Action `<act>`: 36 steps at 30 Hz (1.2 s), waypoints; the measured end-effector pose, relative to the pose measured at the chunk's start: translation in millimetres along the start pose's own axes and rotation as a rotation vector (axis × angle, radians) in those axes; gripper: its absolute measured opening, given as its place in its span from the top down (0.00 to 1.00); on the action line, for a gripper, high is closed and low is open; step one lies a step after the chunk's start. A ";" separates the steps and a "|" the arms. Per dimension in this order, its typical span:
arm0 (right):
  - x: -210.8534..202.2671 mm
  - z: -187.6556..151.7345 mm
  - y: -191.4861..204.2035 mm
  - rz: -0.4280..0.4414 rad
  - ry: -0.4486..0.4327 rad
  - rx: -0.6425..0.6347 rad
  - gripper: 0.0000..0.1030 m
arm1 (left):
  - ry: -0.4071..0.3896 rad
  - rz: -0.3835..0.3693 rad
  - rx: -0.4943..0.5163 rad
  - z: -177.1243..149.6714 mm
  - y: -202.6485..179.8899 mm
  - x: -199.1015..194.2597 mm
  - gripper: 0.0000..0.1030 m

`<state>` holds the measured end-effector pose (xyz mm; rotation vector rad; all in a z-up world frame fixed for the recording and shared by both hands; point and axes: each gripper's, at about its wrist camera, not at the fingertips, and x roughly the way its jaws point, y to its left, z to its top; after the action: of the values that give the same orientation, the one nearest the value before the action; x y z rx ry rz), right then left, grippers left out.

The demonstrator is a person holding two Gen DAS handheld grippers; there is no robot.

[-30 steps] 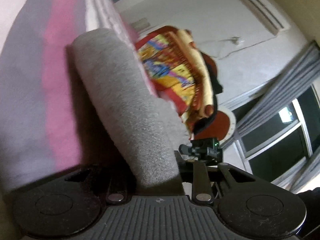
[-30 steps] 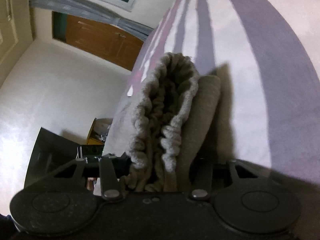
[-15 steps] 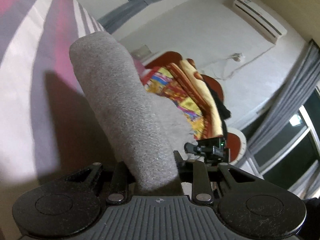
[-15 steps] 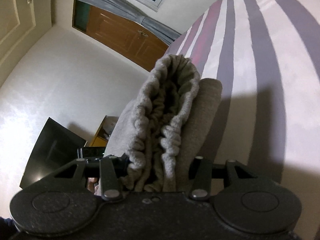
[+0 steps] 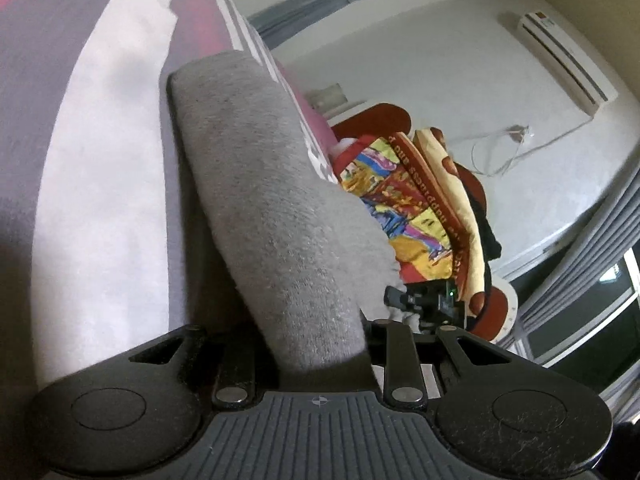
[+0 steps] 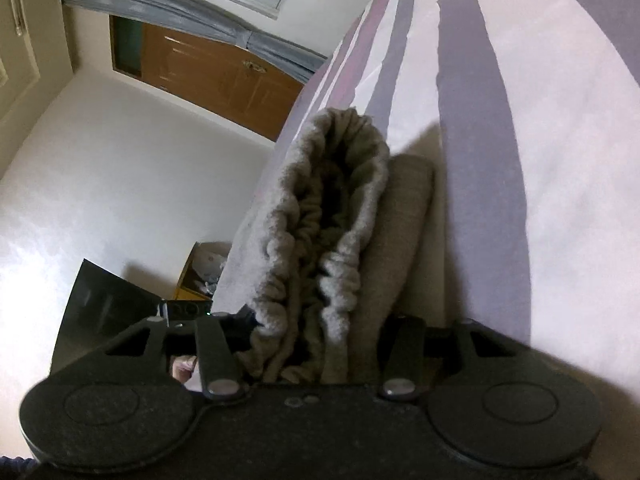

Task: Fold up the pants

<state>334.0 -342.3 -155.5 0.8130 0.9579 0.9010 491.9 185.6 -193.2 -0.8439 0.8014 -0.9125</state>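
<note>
Both grippers clamp the grey pants: left gripper on a folded edge, right gripper on the waistband. Striped bedsheet lies bare alongside.

A striped bedsheet, a colourful blanket pile, a wall air conditioner and a wooden door.

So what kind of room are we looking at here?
Most likely a bedroom. The grey fleece pants are held over a purple-and-white striped bedsheet, colourful folded blankets are piled nearby, and a white wall-mounted air conditioner hangs above.
</note>
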 end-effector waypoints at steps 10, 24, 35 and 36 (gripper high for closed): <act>-12.3 6.5 24.8 -0.072 0.076 0.020 0.13 | 0.063 0.051 0.007 -18.3 -36.1 -17.4 0.26; -25.0 -8.4 12.9 -0.049 0.123 0.124 0.30 | 0.120 0.001 -0.082 -56.7 -22.5 -19.5 0.56; -38.7 -24.4 50.1 -0.248 0.001 0.121 0.02 | -0.034 0.308 0.006 -76.7 -80.3 -31.9 0.05; -41.4 -28.3 61.0 -0.302 -0.016 0.092 0.00 | -0.058 0.388 0.047 -79.8 -92.3 -34.4 0.00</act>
<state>279.7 -350.3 -98.8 0.7282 1.0805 0.5921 379.2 162.1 -140.1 -0.6404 0.8530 -0.5586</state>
